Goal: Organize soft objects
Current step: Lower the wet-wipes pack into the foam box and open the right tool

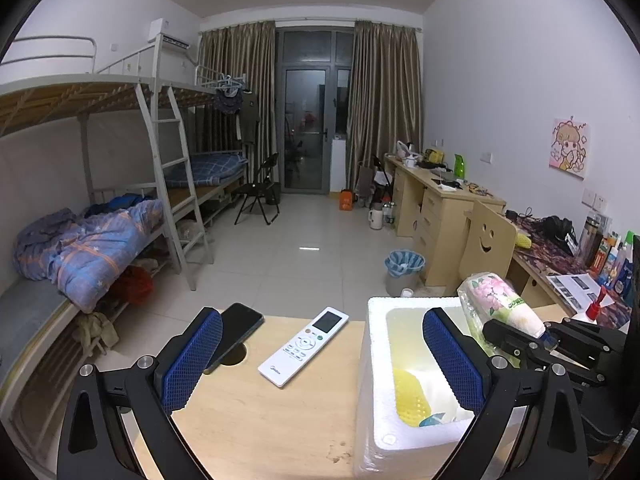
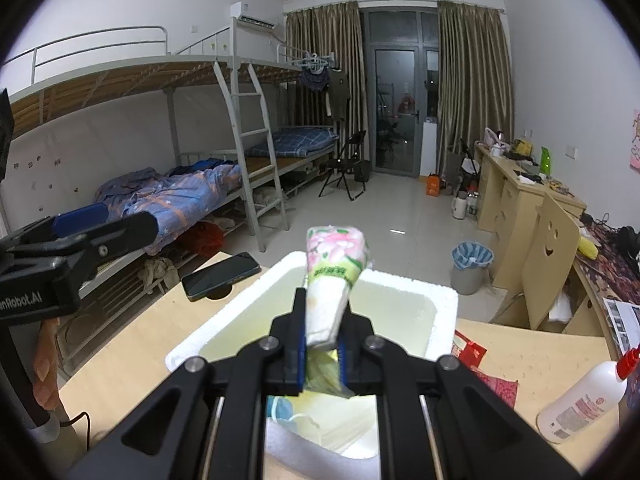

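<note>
right claw (image 2: 320, 356): clamps tissue pack (image 2: 334, 268), lower end hidden | left claw (image 1: 324, 364): wide, empty

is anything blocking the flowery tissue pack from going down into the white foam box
Nothing visible does. The right tongs hold the floral plastic-wrapped tissue pack directly above the open white foam box; a yellow mesh item and a blue item lie at its bottom, leaving room.
</note>
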